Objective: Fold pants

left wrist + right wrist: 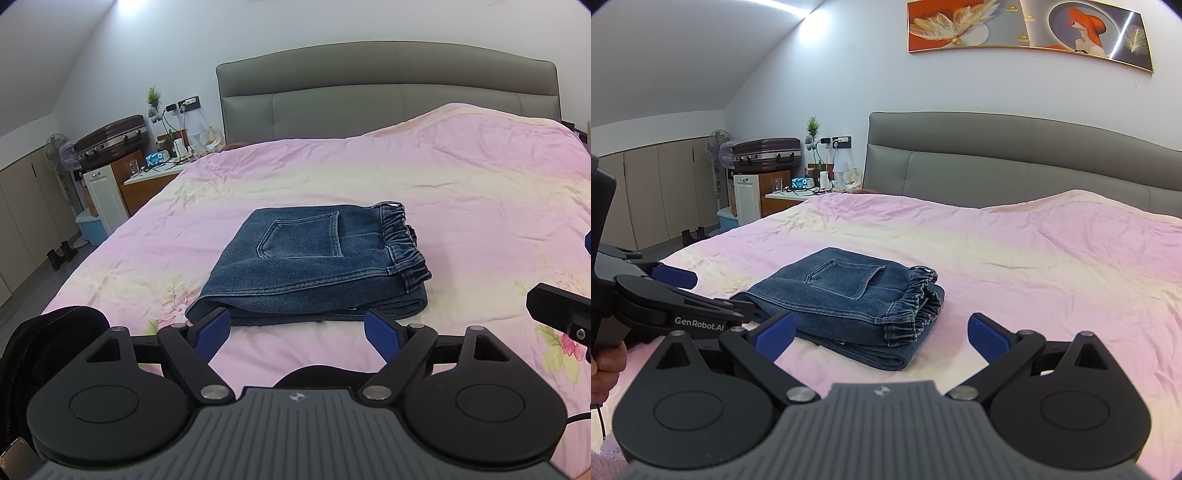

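The blue denim pants [310,264] lie folded into a compact stack on the pink bedspread [461,177], back pocket up and elastic waistband to the right. My left gripper [297,334] is open and empty, just in front of the stack's near edge. In the right wrist view the pants [849,302] lie ahead and slightly left. My right gripper [882,334] is open and empty, its left pad close to the stack's near edge. The left gripper [674,277] also shows at the left of the right wrist view.
A grey padded headboard [388,92] stands behind the bed. A nightstand [155,173] with small items, a suitcase [110,136], a fan and a blue bin [90,229] stand to the bed's left. The bedspread [1052,258] spreads wide to the right.
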The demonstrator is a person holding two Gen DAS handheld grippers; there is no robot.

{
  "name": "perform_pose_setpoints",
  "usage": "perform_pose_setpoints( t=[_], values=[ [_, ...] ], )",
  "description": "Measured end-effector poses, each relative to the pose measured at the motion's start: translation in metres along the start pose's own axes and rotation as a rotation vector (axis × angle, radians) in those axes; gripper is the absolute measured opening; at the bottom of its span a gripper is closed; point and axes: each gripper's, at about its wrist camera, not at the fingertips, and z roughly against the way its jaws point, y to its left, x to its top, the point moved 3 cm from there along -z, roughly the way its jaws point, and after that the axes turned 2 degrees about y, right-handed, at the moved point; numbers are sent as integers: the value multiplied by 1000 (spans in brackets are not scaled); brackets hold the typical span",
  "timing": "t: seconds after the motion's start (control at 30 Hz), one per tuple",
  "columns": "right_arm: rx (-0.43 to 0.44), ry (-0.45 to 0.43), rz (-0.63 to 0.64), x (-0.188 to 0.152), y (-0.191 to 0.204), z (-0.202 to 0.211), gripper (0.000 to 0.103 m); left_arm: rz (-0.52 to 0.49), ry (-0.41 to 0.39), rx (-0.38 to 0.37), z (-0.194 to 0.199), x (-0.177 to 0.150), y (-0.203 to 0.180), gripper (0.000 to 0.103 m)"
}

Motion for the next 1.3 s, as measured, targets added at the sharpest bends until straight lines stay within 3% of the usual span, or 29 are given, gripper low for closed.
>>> perform_pose_setpoints(
  t=[1.3],
  values=[
    [5, 5, -2, 0, 1, 3, 96, 3, -3, 6, 6, -1, 1, 96]
  ],
)
